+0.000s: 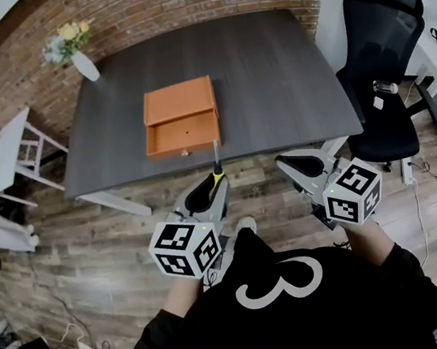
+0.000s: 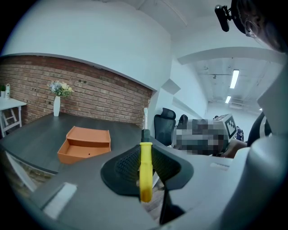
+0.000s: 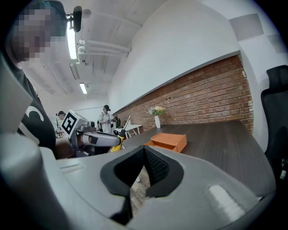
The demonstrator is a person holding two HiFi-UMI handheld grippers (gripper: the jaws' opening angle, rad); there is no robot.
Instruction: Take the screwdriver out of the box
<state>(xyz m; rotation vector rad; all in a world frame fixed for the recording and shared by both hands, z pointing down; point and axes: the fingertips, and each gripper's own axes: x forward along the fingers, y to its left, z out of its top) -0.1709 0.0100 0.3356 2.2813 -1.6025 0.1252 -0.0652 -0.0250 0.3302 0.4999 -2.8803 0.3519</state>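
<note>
With your left gripper's (image 1: 214, 185) jaws clenched on the screwdriver's (image 2: 145, 175) yellow handle, well clear of the orange box (image 1: 181, 118) on the tabletop (image 1: 269, 79), grip firmly, shaft level, while your right gripper (image 3: 144, 155) rests closed on nothing.

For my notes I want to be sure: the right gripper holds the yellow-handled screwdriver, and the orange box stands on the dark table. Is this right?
Not fully. The left gripper holds the yellow-handled screwdriver, as the left gripper view shows; the right gripper is empty. The orange box does stand on the dark table.
</note>
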